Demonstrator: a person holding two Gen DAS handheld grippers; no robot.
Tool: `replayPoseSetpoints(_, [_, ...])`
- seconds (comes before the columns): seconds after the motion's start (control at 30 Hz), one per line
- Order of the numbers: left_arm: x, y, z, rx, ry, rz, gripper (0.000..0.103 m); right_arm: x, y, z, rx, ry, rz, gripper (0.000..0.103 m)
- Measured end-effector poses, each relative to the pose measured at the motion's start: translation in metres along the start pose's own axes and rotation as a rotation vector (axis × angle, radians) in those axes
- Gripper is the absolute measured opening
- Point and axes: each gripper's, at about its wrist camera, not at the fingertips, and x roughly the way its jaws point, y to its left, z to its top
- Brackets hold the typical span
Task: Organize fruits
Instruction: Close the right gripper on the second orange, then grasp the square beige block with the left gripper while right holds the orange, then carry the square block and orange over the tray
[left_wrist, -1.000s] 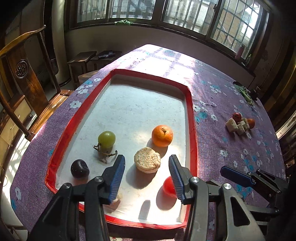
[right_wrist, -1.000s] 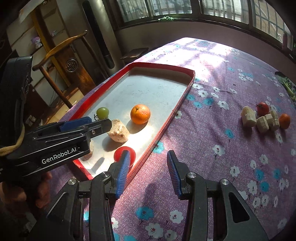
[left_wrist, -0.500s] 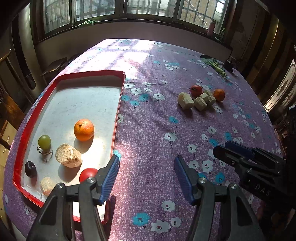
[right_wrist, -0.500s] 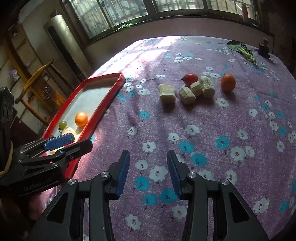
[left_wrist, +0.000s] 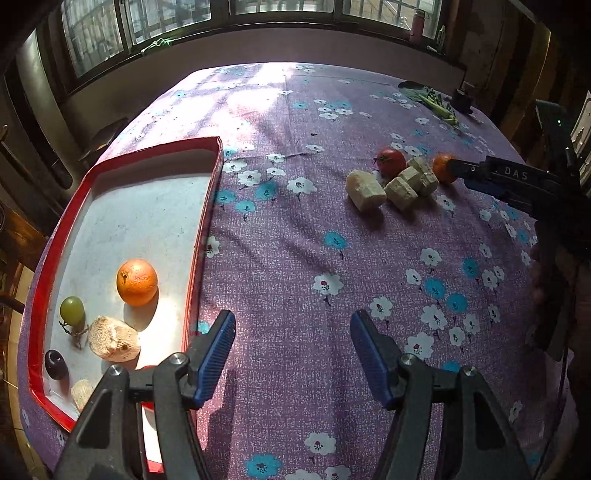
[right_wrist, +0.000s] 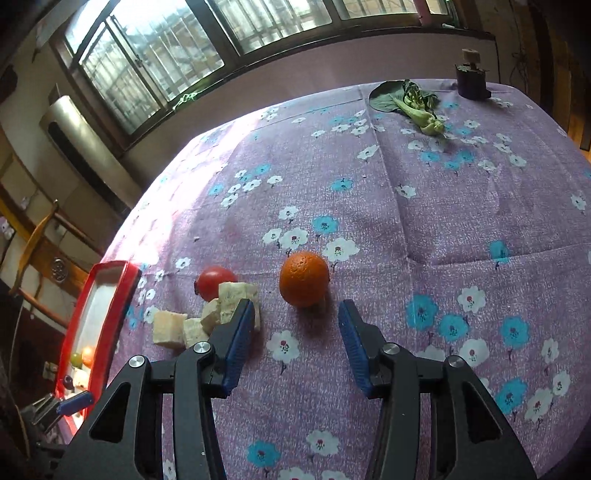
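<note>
A red-rimmed tray (left_wrist: 207, 221) at the left holds an orange (left_wrist: 136, 282), a green grape (left_wrist: 72, 310), a dark plum (left_wrist: 55, 364) and beige chunks (left_wrist: 112, 343). My left gripper (left_wrist: 291, 325) is open over bare purple cloth beside the tray. On the cloth lie a tomato (right_wrist: 214, 282), several beige chunks (right_wrist: 170, 328) and a small orange (right_wrist: 304, 278). My right gripper (right_wrist: 296, 310) hovers just short of that orange. Its jaws are opening, with nothing between them. In the left wrist view, the right gripper's fingers (left_wrist: 480, 173) reach in beside the small orange (left_wrist: 441, 168).
A bok choy (right_wrist: 413, 103) and a small dark object (right_wrist: 472, 83) sit at the table's far right corner. A wooden chair (right_wrist: 37, 236) stands beyond the tray. Windows run along the far wall. The flowered cloth drops off at the table's edges.
Both grippers have swung right, away from the tray and over the cloth. The right one now faces the small orange up close. Both pairs of jaws stand wider than before.
</note>
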Motion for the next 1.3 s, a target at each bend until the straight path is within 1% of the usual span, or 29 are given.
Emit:
replayPoseSetpoints(0.03, [0.001, -0.001, 0.004, 0.001, -0.003, 0.000, 0.067, 0.005, -0.001, 0.003, -0.004, 0.006, 0.004, 0.045])
replayPoseSetpoints(0.13, [0.002, -0.006, 0.019, 0.003, -0.019, -0.008, 0.067, 0.016, -0.003, 0.008, -0.020, 0.026, 0.018, 0.031])
replayPoseSetpoints(0.2, [0.005, -0.011, 0.031, 0.005, -0.028, -0.020, 0.068, 0.015, 0.000, 0.008, -0.064, 0.014, -0.002, 0.030])
replayPoseSetpoints(0.27, [0.009, -0.018, 0.041, 0.006, -0.037, -0.039, 0.069, 0.008, -0.001, 0.005, -0.068, -0.004, -0.013, 0.030])
replayPoseSetpoints(0.37, [0.021, -0.030, 0.056, 0.010, -0.052, -0.067, 0.071, -0.010, -0.009, -0.002, -0.044, -0.039, 0.020, 0.030])
replayPoseSetpoints(0.47, [0.038, -0.039, 0.066, 0.026, -0.041, -0.108, 0.071, -0.022, -0.014, -0.014, -0.046, -0.038, 0.029, 0.031])
replayPoseSetpoints(0.57, [0.052, -0.043, 0.071, 0.074, -0.045, -0.123, 0.071, -0.028, -0.018, -0.024, -0.054, -0.028, 0.024, 0.031])
replayPoseSetpoints(0.67, [0.067, -0.045, 0.078, 0.143, -0.025, -0.136, 0.071, -0.032, -0.022, -0.029, -0.044, -0.023, 0.022, 0.031])
replayPoseSetpoints(0.7, [0.072, -0.045, 0.079, 0.163, -0.020, -0.136, 0.070, -0.032, -0.024, -0.030, -0.035, -0.023, 0.024, 0.031])
replayPoseSetpoints(0.73, [0.077, -0.044, 0.081, 0.175, -0.015, -0.129, 0.066, -0.032, -0.024, -0.031, -0.027, -0.024, 0.024, 0.031])
replayPoseSetpoints(0.8, [0.077, -0.042, 0.082, 0.180, -0.046, -0.128, 0.066, -0.031, -0.025, -0.032, -0.019, -0.025, 0.021, 0.031])
replayPoseSetpoints(0.87, [0.075, -0.043, 0.083, 0.190, -0.070, -0.140, 0.049, -0.030, -0.025, -0.033, -0.008, -0.022, 0.017, 0.031])
replayPoseSetpoints(0.9, [0.074, -0.042, 0.083, 0.194, -0.076, -0.148, 0.039, -0.030, -0.024, -0.034, -0.006, -0.019, 0.014, 0.031])
replayPoseSetpoints(1.07, [0.070, -0.037, 0.077, 0.147, -0.066, -0.160, 0.039, -0.034, -0.012, -0.041, -0.039, -0.006, -0.009, 0.031])
replayPoseSetpoints(1.17, [0.062, -0.032, 0.065, 0.114, -0.046, -0.189, 0.039, -0.041, -0.001, -0.049, -0.071, -0.007, -0.027, 0.031])
replayPoseSetpoints(1.3, [0.049, -0.029, 0.041, 0.108, -0.024, -0.207, 0.039, -0.051, 0.010, -0.061, -0.085, -0.003, -0.037, 0.031])
